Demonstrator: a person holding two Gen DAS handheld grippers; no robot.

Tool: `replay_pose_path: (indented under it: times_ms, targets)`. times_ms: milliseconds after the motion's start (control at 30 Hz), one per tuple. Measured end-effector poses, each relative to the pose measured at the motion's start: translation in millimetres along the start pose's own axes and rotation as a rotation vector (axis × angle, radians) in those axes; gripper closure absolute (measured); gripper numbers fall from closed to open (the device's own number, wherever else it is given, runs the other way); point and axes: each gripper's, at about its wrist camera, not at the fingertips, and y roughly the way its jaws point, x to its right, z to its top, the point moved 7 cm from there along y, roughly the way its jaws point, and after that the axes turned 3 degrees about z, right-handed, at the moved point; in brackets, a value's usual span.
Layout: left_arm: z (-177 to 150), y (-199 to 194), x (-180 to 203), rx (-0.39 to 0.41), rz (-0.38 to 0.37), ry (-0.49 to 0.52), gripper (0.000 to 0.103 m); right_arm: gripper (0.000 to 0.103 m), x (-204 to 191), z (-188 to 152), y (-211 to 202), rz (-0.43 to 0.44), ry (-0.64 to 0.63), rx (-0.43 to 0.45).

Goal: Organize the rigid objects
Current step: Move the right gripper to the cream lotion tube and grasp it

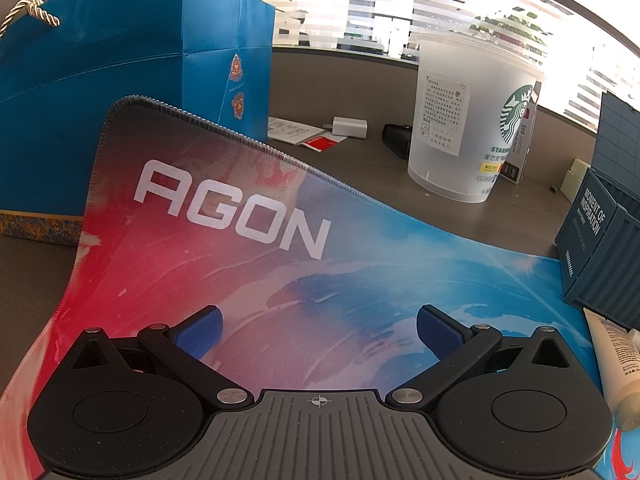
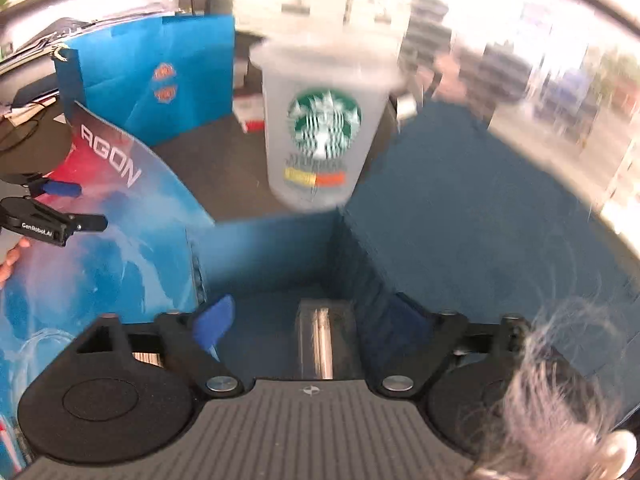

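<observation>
Blue storage bin [image 2: 460,200] fills the right wrist frame's centre; we hold the right gripper [image 2: 316,320] spread over its interior, where a clear cylindrical item [image 2: 318,340] lies. Left gripper [image 1: 319,332] idles open above the mouse pad [image 1: 240,240]. Next: fetch the tube [image 1: 616,364], lower right.

A blue paper gift bag [image 1: 120,92] with a rope handle stands on the dark worktop [image 1: 344,168], behind the AGON mouse mat [image 1: 224,240]. Papers [image 1: 290,130] and a white charger [image 1: 350,126] lie beyond.
</observation>
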Motion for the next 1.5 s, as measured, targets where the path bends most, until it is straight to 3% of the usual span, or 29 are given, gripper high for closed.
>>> replay_pose_path:
  times_ms: [233, 300, 333, 467, 600, 867, 1000, 1200, 1300, 1400, 1500]
  targets:
    - [0.2, 0.0, 0.1, 0.0, 0.0, 0.0, 0.0, 0.015, -21.0, 9.2, -29.9, 0.004, 0.014, 0.065]
    - [0.3, -0.3, -0.1, 0.0, 0.0, 0.0, 0.0, 0.004, -31.9, 9.7, -42.0, -0.001, 0.047, 0.106]
    - [0.5, -0.4, -0.1, 0.0, 0.0, 0.001, 0.0, 0.0, -39.5, 9.2, -47.4, -0.003, 0.064, 0.129]
    - [0.3, 0.3, 0.3, 0.0, 0.001, 0.002, 0.0, 0.0, -80.3, -4.6, -63.4, -0.009, 0.129, 0.188]
    - [0.0, -0.1, 0.0, 0.0, 0.003, 0.003, 0.0, 0.0, -119.3, -23.5, -59.5, -0.047, 0.184, 0.177]
    - [-0.4, 0.1, 0.6, 0.0, 0.003, 0.003, 0.0, 0.0, -127.3, -59.4, -15.1, -0.144, 0.641, 0.007]
    - [-0.4, -0.1, 0.3, -0.001, 0.003, 0.003, 0.0, 0.0, -125.7, -62.7, 1.9, -0.169, 0.771, 0.015]
    - [-0.3, 0.0, 0.8, -0.001, 0.003, 0.003, 0.0, 0.0, -119.5, -48.8, 23.6, -0.227, 0.763, 0.073]
    - [-0.3, -0.2, 0.6, -0.001, 0.002, 0.002, 0.0, 0.0, -113.7, -48.8, 34.6, -0.315, 0.748, 0.035]
    - [-0.5, -0.4, 1.0, -0.001, 0.002, 0.002, 0.0, 0.002, -112.0, -53.6, 47.7, -0.331, 0.754, -0.012]
    - [-0.2, -0.9, 0.9, 0.0, 0.001, 0.001, 0.0, 0.008, -118.4, -50.8, 53.1, -0.363, 0.676, -0.034]
